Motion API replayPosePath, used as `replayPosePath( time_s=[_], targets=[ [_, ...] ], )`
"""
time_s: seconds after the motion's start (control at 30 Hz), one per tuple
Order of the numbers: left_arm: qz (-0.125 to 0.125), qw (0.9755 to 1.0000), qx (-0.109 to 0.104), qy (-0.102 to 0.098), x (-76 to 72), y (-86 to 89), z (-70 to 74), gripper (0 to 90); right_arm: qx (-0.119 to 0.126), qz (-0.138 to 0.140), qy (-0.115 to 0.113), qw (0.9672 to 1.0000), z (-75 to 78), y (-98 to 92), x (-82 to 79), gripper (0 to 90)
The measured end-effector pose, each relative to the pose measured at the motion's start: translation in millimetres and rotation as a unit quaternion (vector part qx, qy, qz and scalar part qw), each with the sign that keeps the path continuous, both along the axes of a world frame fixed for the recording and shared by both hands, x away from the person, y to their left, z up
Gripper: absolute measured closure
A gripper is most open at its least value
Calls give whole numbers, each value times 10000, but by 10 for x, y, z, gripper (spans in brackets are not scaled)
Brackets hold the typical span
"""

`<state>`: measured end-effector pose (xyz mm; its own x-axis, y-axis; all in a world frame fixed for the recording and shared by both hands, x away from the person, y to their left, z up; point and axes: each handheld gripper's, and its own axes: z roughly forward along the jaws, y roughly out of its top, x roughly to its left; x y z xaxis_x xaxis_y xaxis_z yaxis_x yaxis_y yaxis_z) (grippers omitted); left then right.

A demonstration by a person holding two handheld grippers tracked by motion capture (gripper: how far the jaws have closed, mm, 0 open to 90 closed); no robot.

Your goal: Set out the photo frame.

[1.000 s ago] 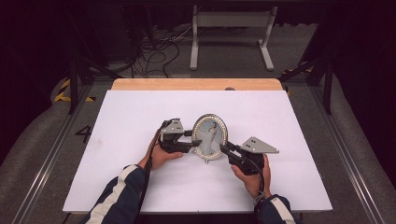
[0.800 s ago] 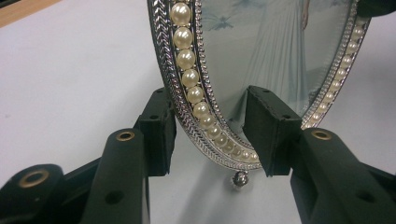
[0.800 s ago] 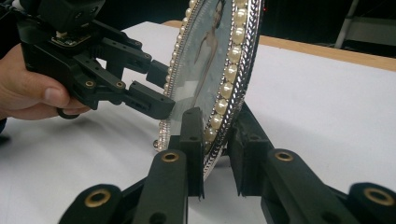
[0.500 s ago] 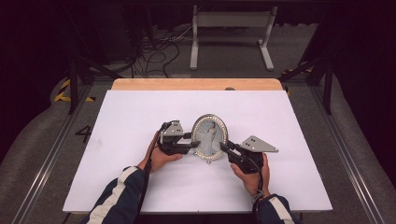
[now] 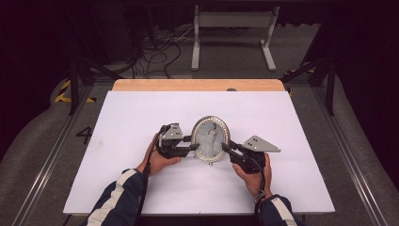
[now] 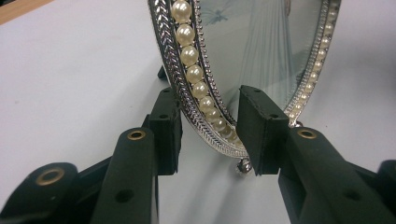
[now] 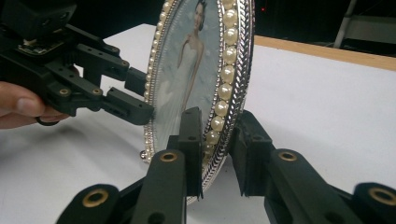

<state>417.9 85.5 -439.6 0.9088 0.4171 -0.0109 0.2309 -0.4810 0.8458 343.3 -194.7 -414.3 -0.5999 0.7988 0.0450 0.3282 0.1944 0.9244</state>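
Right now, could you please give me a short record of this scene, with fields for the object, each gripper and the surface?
object: oval photo frame, pearl rim, standing upright
left gripper: jaws straddle the frame's lower edge and have just been closing; a gap shows on both sides
right gripper: jaws on either side of the frame's rim; contact unclear
surface: white table
support: small ball foot under the frame

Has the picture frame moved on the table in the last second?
No. The picture frame stands at the same spot between the table's side edges and below its wooden far edge.
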Motion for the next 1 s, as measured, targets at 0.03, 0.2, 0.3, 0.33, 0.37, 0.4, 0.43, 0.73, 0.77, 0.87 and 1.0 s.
replayPosePath(
  time_s=[0.03,0.2,0.3,0.33,0.37,0.4,0.43,0.73,0.77,0.87,1.0],
  targets=[
    [-1,10000,16,-13,-5,4,3,614,-5,0,-13,10000,0,2,5,749],
    [43,9999,100,-28,-55,7,1,617,-6,-6,-9,10000,0,6,31,754],
    [42,9999,100,-22,-69,13,2,621,-3,-3,-5,10000,-2,8,44,751],
    [37,9999,112,-37,-73,15,4,622,-24,-10,-7,10000,0,14,47,749],
    [45,9999,123,-42,-80,19,6,621,-41,-15,-10,10000,1,15,49,748],
    [43,9999,112,-28,-90,18,6,621,-47,-13,-10,10000,2,15,52,747],
    [42,9999,121,-36,-96,16,5,619,-44,-8,-4,10000,2,11,56,747],
    [81,9999,72,-81,-110,-27,-10,546,-135,-36,-56,9999,9,25,47,739],
    [82,9999,46,-90,-106,-32,-11,522,-170,-29,-62,9998,16,26,38,736],
    [136,9998,9,-143,-104,-43,-2,496,-195,-32,-87,9998,29,38,15,723],
    [203,9996,-97,-190,-97,-32,22,489,-278,-33,-151,9995,45,42,-15,723]
  ],
)
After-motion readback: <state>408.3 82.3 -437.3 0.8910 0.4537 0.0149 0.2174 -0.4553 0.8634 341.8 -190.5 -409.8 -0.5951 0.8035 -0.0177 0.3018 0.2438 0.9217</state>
